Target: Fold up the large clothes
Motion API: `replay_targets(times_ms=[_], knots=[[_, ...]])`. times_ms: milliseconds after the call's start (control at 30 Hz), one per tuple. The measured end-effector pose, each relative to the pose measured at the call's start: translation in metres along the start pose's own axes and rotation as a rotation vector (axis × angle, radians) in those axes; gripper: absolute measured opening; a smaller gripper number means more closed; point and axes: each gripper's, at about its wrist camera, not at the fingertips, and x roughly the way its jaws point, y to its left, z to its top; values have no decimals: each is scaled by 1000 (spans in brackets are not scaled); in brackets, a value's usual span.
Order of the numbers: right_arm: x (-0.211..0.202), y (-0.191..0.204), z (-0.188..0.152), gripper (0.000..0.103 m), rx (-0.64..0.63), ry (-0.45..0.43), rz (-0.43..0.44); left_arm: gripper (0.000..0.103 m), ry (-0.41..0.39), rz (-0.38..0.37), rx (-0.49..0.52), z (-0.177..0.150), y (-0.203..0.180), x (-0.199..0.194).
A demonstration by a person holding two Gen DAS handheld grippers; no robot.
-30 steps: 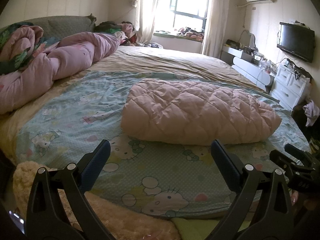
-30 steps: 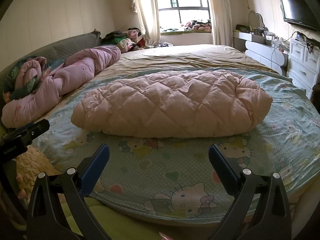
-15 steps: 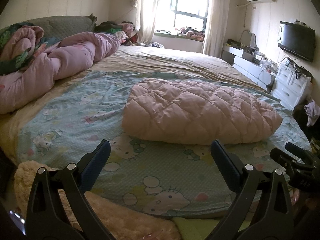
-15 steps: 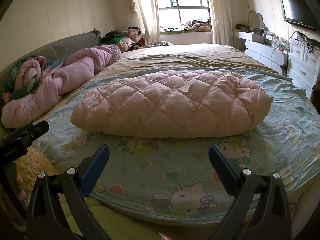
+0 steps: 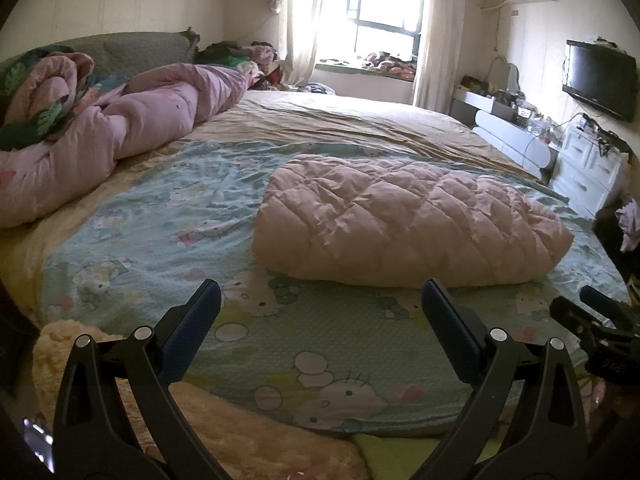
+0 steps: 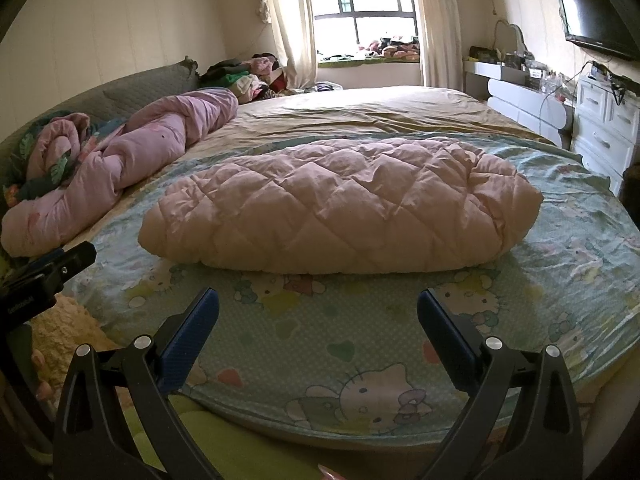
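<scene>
Though folded into puffy oblong, pink quilted garment (image 6: 340, 208) hides sleeves, collar, closure; type unclear. Diamond stitching, creased, lies on cartoon-print sheet (image 6: 360, 332) at 12 o'clock from both tools. Left gripper (image 5: 320, 312) spread wide, empty, short of it. Right gripper (image 6: 318, 316) likewise. Rumpled pink duvet (image 5: 120, 132) at 10 o'clock.

right tongs (image 5: 612, 364) body: upside-down digits, roughly "048"; rest illegible.

A puffy pink quilted garment (image 6: 340, 208) lies folded on the bed's cartoon-print sheet (image 6: 360, 344).
</scene>
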Motion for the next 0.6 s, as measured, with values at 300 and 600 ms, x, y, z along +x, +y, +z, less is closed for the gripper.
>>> replay_targets(times_ms=[300, 600], knots=[[2, -46, 2, 99, 153, 0, -150, 94, 28, -20, -60, 8, 20, 12], [-30, -257, -24, 99, 532, -39, -734, 94, 52, 173, -239, 89, 149, 63]])
